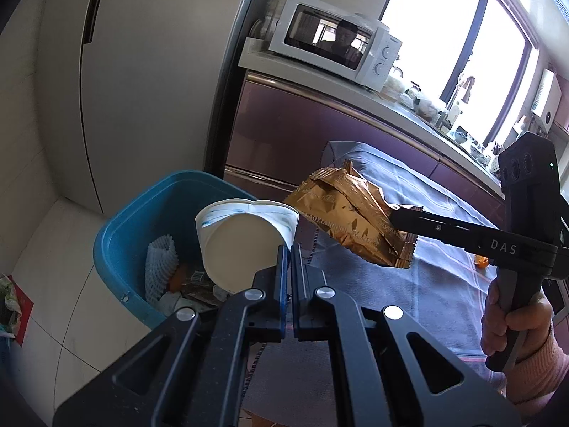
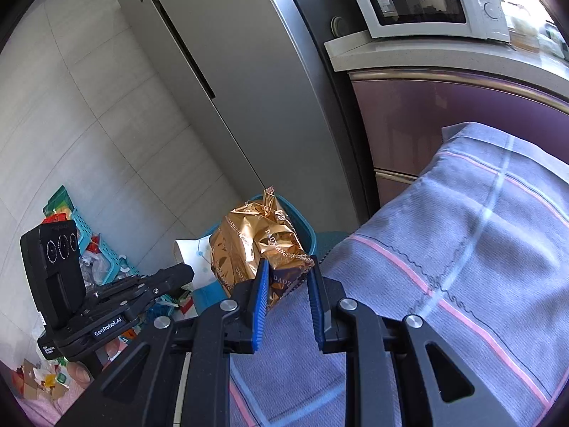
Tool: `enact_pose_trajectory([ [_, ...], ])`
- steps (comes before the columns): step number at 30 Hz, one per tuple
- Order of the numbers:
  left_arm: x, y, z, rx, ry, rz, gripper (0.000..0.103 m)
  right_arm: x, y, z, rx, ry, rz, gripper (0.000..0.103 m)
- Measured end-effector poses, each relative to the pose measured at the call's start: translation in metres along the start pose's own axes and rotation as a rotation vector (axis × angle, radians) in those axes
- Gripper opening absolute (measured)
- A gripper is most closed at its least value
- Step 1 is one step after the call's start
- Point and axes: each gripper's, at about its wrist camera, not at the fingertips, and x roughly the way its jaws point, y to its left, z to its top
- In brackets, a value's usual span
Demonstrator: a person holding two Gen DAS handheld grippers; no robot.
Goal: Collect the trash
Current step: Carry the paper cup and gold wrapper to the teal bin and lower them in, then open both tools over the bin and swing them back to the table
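Observation:
My left gripper [image 1: 288,249] is shut on the wall of a white paper cup [image 1: 242,242], which hangs tilted above the blue bin [image 1: 117,242]. To its right, my right gripper [image 1: 394,217] is shut on a crumpled gold snack bag [image 1: 348,213], held in the air by the table's edge. In the right wrist view the blue pads [image 2: 261,284] of the right gripper [image 2: 287,267] pinch the gold bag's [image 2: 256,242] lower corner. The bin's rim [image 2: 302,224] shows behind the bag. The left gripper [image 2: 188,272] and part of the cup [image 2: 193,252] are at the left.
The bin holds white foam netting [image 1: 160,267] and other scraps. A blue-grey checked cloth [image 1: 426,284] covers the table on the right. Behind stand a grey fridge [image 1: 142,89], purple cabinets and a white microwave [image 1: 338,39]. A turquoise basket [image 2: 103,249] with clutter sits on the floor.

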Motion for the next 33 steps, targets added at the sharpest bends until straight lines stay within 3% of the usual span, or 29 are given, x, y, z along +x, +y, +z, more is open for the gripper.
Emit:
enact_pose_trajectory([
  [16, 0.022, 0.037, -0.01, -0.075, 0.047, 0.062, 0.002, 0.058, 0.015, 0.014, -0.026, 0.088, -0.033, 0.02],
  [33, 0.047, 0.056, -0.017, -0.139, 0.09, 0.077, 0.003, 0.102, 0.027, 0.01, -0.021, 0.177, -0.075, 0.024],
])
